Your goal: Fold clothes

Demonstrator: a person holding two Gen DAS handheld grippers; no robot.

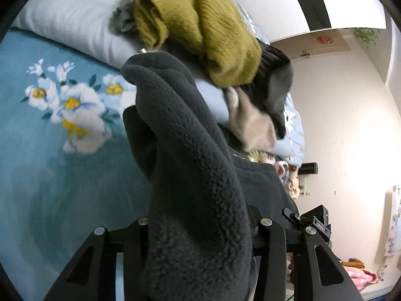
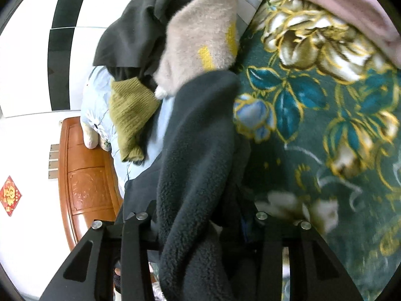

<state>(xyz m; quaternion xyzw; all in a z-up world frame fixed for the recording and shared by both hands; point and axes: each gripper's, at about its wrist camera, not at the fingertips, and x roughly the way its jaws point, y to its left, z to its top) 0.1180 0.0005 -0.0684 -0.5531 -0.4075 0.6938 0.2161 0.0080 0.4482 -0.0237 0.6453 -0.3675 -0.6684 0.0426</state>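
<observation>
Both the left tongs (image 1: 200,225) and the right tongs (image 2: 200,223) are clamped on the dark grey fleece (image 1: 190,155), held above the bed (image 1: 50,175) (thick, soft, limp, likely sagging), so edge grips suit it best.

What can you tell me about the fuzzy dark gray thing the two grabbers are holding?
The dark gray fleece garment looks thick, soft and nubbly, like a fleece jacket or blanket, though its full shape is hidden. The left gripper and the right gripper each pinch a bunched fold of it, so it hangs crumpled and draped, not folded. A smoother dark layer shows beside the fuzzy side. Behind it, on the bed, lie a mustard knit sweater and a beige fluffy garment.
</observation>
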